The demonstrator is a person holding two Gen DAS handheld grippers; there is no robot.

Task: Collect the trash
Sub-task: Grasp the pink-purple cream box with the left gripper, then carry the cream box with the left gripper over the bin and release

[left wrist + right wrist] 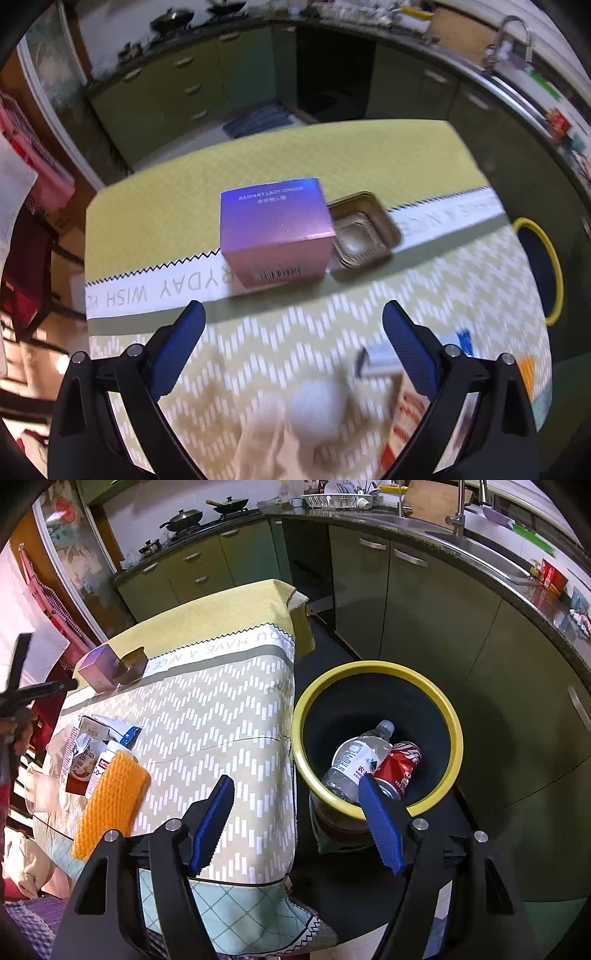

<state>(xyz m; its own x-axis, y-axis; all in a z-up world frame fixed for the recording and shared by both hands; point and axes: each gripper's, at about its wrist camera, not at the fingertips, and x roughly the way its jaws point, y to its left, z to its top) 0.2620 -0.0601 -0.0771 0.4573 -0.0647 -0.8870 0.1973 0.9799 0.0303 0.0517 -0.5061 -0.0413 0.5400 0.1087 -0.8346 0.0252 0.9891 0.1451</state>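
Trash on the cloth-covered table: a purple-pink carton touching a gold foil tray at the far end; a milk carton, an orange foam net and blurred wrappers at the near end. Bin, yellow-rimmed, just beside the table, holds a clear plastic bottle and a red soda can. Left gripper is spread apart and empty above the table, facing the carton; right gripper is likewise apart and empty, above the table edge and bin.
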